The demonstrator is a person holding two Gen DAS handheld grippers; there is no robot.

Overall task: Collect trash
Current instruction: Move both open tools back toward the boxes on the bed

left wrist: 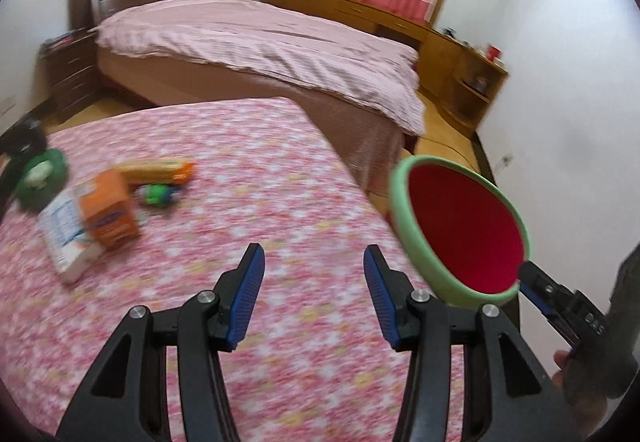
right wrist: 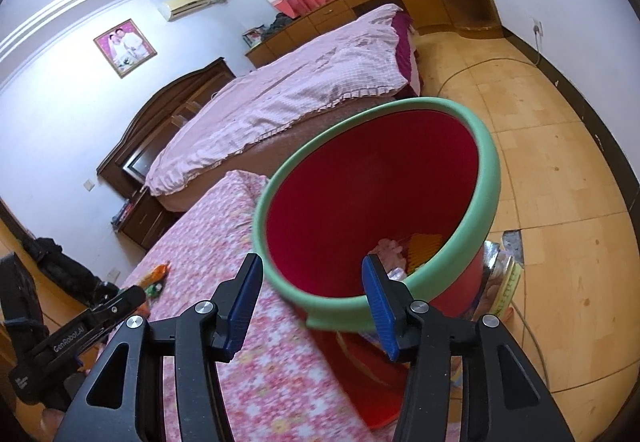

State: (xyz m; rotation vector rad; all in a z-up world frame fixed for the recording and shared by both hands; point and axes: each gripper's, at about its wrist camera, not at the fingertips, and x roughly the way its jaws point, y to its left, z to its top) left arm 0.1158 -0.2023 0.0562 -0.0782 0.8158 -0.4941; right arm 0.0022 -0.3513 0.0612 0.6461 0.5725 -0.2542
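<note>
On the flowered cloth, left wrist view: left gripper [left wrist: 314,266] hovering low over the pink floral table [left wrist: 248,209], blue pads apart, nothing between them.
Trash, far left: orange box [left wrist: 110,209] lying across a white packet [left wrist: 66,238]; just beyond, a long yellow-orange wrapper [left wrist: 158,170] and a small green scrap [left wrist: 158,195]; all blurred.
Far-left edge: green round object [left wrist: 40,177], too smeared to identify.
Bin, right: red bin [left wrist: 464,230] with pale green rim, off the table's right edge; right gripper [left wrist: 528,282] at its near rim.
Beyond the table: bed [left wrist: 260,37] with pink striped cover, wooden cabinets under a curtained window.

Over the bin mouth, right wrist view: right gripper [right wrist: 312,270] released, jaws spread with the bin's near rim [right wrist: 352,304] passing between them; right pad inside the rim, no visible pressing.
Bin contents: pinkish crumpled item [right wrist: 390,248] and a yellow-orange piece [right wrist: 424,244] at the bottom.
Left gripper: visible at near left [right wrist: 132,298], pointing toward the wrapper pile.

Step in hand, as judged: one piece dropped, several left on the table.
Next move, as judged: left gripper to reach far left, straddle the orange box or wrapper, clench, carry right to the bin.
</note>
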